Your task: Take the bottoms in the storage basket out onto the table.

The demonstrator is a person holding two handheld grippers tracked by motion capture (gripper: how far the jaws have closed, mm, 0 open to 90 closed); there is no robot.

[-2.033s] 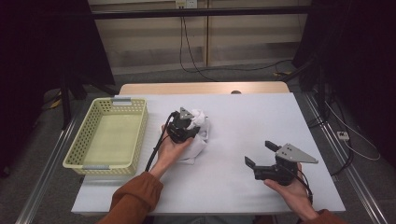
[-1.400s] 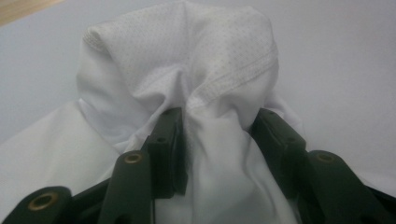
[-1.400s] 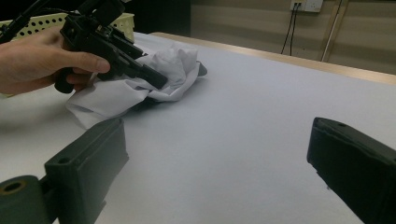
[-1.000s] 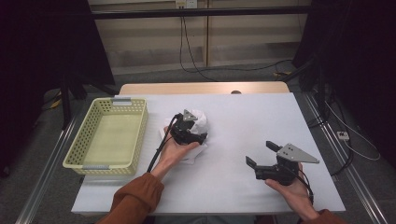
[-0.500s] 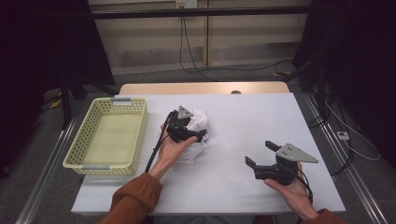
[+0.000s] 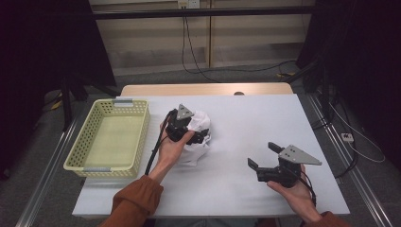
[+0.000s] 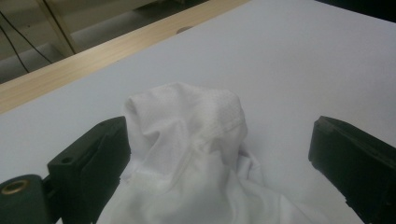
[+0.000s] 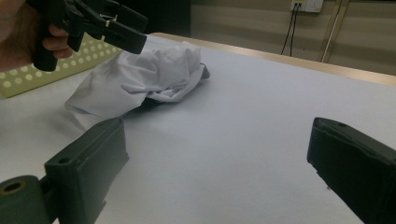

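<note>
Two grippers are in play over one white-covered table (image 6: 246, 142), on which a yellow perforated basket (image 6: 108, 139) is set at the left edge, empty as far as can be seen. A crumpled white cloth (image 6: 201, 130) is bunched near the table's middle, just beside the basket but outside it.

Left gripper (image 7: 219, 154) is held just above the cloth; its jaws have just been opening and are now spread wide. In the left gripper view a peak of the cloth (image 7: 187, 135) is seen rising between them, brushing the left jaw at most, well apart from the right one, so nothing is grasped. From the right gripper view the left gripper (image 8: 135, 39) is seen poised over the cloth (image 8: 149, 77), which lies slack on the table.

Right gripper (image 6: 267, 158) is held low at the right, well apart from the cloth, jaws spread, nothing between them.

Progress, as judged: cloth is released and not in the basket, so a transfer there is not yet done. If that is the aim, a fresh pinch and a carry left are still needed.
</note>
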